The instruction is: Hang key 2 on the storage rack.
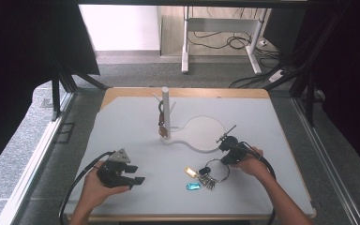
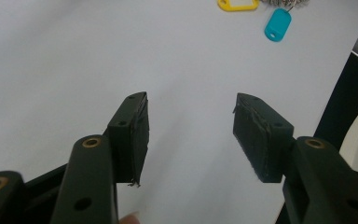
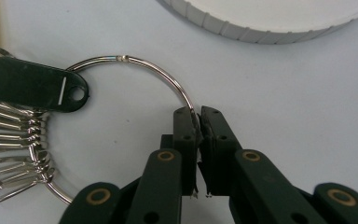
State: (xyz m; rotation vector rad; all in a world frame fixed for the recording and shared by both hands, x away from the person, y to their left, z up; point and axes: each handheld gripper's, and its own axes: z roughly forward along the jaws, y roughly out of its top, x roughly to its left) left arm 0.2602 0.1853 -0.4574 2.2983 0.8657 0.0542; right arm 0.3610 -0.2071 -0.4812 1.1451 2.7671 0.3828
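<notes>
Keys on the large silver metal ring [image 3: 135,63] were pinched by right gripper [image 3: 199,116]; left gripper [image 2: 191,126] gaped wide, idle. Next: lift toward white peg stand [image 1: 165,110].

The high view looks forward and down from above the near edge of the counter [image 1: 122,122], taking in all four edges. The left gripper view sits low and close, facing the right edge. The right gripper view is nearest, almost on the key ring [image 3: 158,74]; both share the ring with the high view.
</notes>
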